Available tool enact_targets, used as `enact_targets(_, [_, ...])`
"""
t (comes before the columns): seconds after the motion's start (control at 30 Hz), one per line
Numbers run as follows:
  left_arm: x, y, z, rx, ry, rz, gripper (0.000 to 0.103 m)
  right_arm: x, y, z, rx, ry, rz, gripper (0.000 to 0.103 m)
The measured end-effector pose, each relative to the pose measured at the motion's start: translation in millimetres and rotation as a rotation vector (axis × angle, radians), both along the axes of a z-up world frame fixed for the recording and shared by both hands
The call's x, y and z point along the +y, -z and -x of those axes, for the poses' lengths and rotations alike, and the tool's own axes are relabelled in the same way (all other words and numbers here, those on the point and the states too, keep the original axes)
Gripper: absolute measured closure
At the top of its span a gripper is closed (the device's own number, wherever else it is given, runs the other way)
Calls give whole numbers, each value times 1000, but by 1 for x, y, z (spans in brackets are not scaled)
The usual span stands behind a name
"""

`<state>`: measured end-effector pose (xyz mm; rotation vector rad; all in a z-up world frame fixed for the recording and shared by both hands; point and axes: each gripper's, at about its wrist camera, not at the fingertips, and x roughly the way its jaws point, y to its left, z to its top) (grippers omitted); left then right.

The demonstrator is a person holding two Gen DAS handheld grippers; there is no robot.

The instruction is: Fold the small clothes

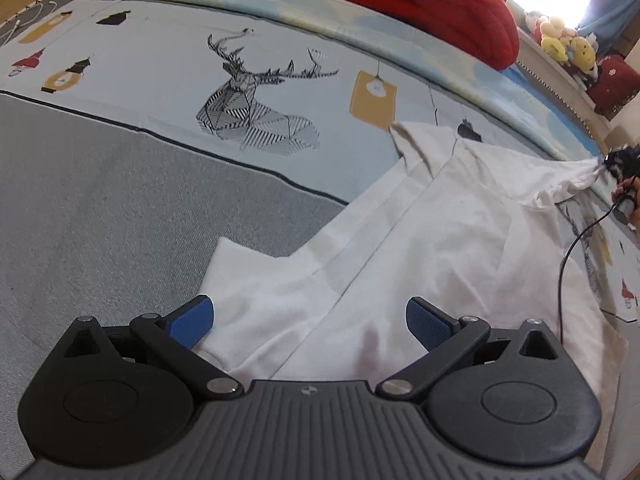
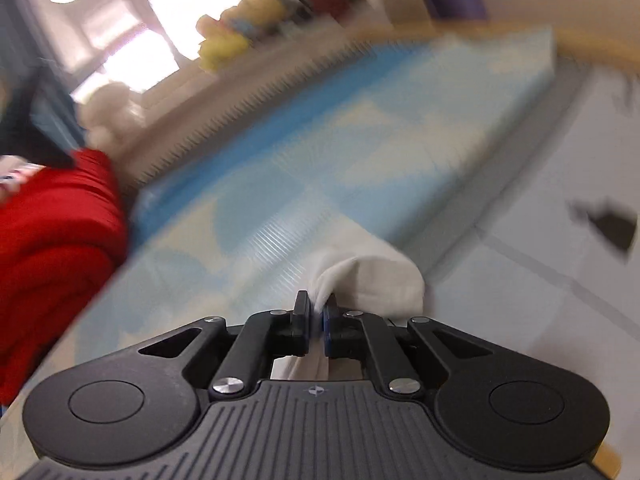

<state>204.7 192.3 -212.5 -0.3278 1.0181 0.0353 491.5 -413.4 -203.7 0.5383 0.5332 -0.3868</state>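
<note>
Garment (image 1: 440,240), white, thin, limp: lies spread on bed cover (image 1: 120,208), lower right of left view. Light, drapes, wrinkles; grip at corners or hems. Left tool (image 1: 310,322) gapes wide over hem, gripping nothing. Right tool (image 2: 317,314) pinches bunched corner, nearly closed.

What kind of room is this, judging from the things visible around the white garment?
Most likely a bedroom: the white garment lies on a printed bedsheet with a deer design, a red quilt is piled behind it, and plush toys sit by the window.
</note>
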Motion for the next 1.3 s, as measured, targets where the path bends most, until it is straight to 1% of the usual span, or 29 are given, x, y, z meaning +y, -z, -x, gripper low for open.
enact_targets(0.07, [3, -6, 3, -15, -13, 15, 1, 28, -30, 2, -37, -99, 98, 97])
enact_targets(0.17, [9, -16, 8, -39, -41, 37, 1, 83, -80, 10, -143, -321, 176, 97])
enact_targets(0.23, [12, -24, 13, -61, -57, 35, 1, 133, -115, 25, -226, -519, 220, 97])
enact_targets(0.27, [13, -27, 16, -71, -62, 32, 1, 165, -132, 38, -264, -641, 253, 97])
enact_targets(0.3, [15, -31, 20, -81, -70, 24, 1, 195, -144, 53, -294, -756, 292, 97])
enact_targets(0.37, [19, -36, 30, -94, -86, 10, 0, 256, -157, 96, -341, -994, 332, 97])
enact_targets(0.4, [23, -38, 36, -97, -98, 8, 1, 287, -157, 125, -347, -1116, 334, 97])
enact_targets(0.47, [32, -42, 50, -103, -121, 18, 1, 333, -145, 180, -328, -1297, 287, 97])
enact_targets(0.53, [41, -43, 66, -94, -149, 36, 1, 374, -110, 239, -269, -1459, 261, 97])
enact_targets(0.57, [45, -43, 74, -83, -160, 52, 1, 392, -83, 268, -208, -1526, 256, 96])
enact_targets(0.6, [48, -42, 80, -72, -165, 66, 1, 405, -55, 291, -122, -1572, 250, 92])
enact_targets(0.63, [50, -42, 85, -65, -164, 77, 1, 416, -31, 308, -9, -1598, 251, 86])
enact_targets(0.67, [51, -43, 89, -67, -153, 82, 1, 425, -5, 324, 155, -1576, 257, 75])
enact_targets(0.7, [51, -44, 93, -73, -140, 81, 1, 428, 10, 336, 292, -1533, 267, 74])
enact_targets(0.73, [50, -45, 95, -75, -128, 80, 1, 424, 14, 348, 346, -1496, 247, 74])
enact_targets(0.77, [49, -46, 95, -79, -114, 85, 1, 412, 8, 363, 338, -1444, 193, 71])
enact_targets(0.8, [46, -46, 94, -82, -102, 95, 1, 400, -4, 374, 319, -1394, 148, 60])
enact_targets(0.83, [43, -46, 91, -87, -88, 109, 1, 390, -17, 387, 302, -1353, 123, 53])
enact_targets(0.87, [39, -46, 89, -91, -77, 120, 1, 378, -32, 396, 281, -1303, 115, 46])
enact_targets(0.9, [35, -46, 85, -96, -69, 131, 1, 366, -48, 405, 255, -1254, 114, 41])
enact_targets(0.97, [23, -46, 78, -105, -54, 149, 1, 348, -76, 419, 210, -1195, 118, 36])
enact_targets(1.03, [10, -46, 73, -107, -27, 170, 1, 338, -100, 429, 181, -1130, 145, 34])
enact_targets(1.07, [3, -47, 72, -108, -10, 174, 1, 330, -107, 432, 171, -1099, 148, 34])
enact_targets(1.13, [-8, -48, 73, -114, 16, 167, 1, 328, -119, 442, 152, -1019, 145, 34])
enact_targets(1.23, [-20, -48, 78, -113, 45, 166, 1, 321, -129, 451, 191, -892, 120, 34])
enact_targets(1.27, [-22, -47, 80, -111, 54, 168, 1, 318, -132, 457, 203, -847, 96, 34])
enact_targets(1.3, [-24, -48, 82, -110, 63, 169, 1, 316, -135, 465, 215, -827, 63, 34])
